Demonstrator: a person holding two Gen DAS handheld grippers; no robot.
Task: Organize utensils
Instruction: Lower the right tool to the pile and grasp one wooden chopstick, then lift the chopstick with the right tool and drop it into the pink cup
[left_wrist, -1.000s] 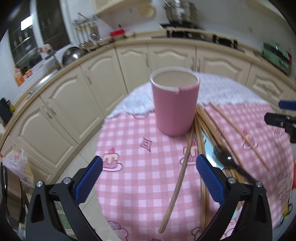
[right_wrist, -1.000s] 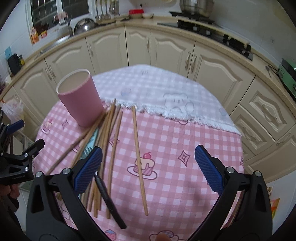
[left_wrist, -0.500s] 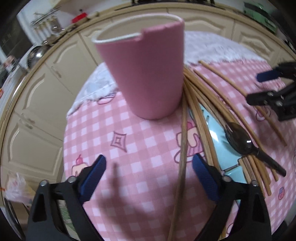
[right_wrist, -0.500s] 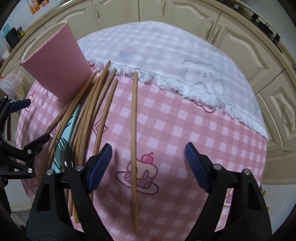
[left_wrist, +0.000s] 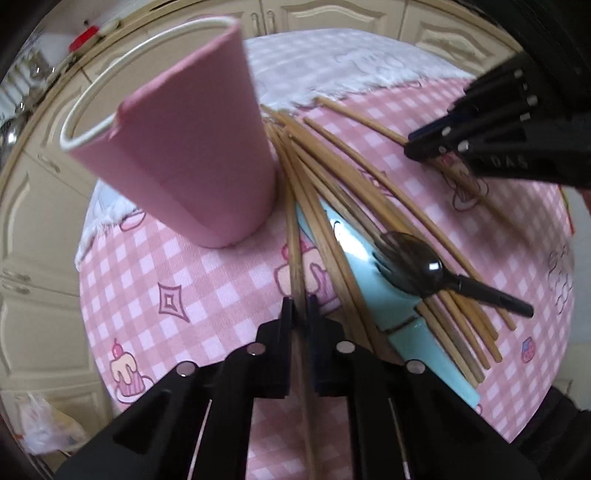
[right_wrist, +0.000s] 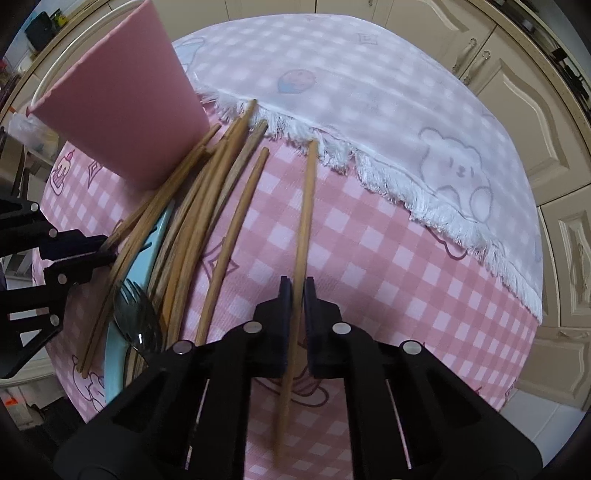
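Left gripper (left_wrist: 300, 308) pinched onto a single wooden chopstick (left_wrist: 294, 236), the one lying nearest the pink cup (left_wrist: 184, 147), its far end touching the cup's base. Right gripper (right_wrist: 297, 291) pinched onto another lone chopstick (right_wrist: 306, 206), the one lying farthest from the pink cup, well apart from it, tip at the white fringe (right_wrist: 369, 166). Between the two, a fan of loose chopsticks (right_wrist: 207, 206) spreading from the cup's base across a light blue utensil (left_wrist: 373, 273). Black spork (left_wrist: 417, 266) resting on top of that fan. All on the pink checked tablecloth (right_wrist: 388, 266).
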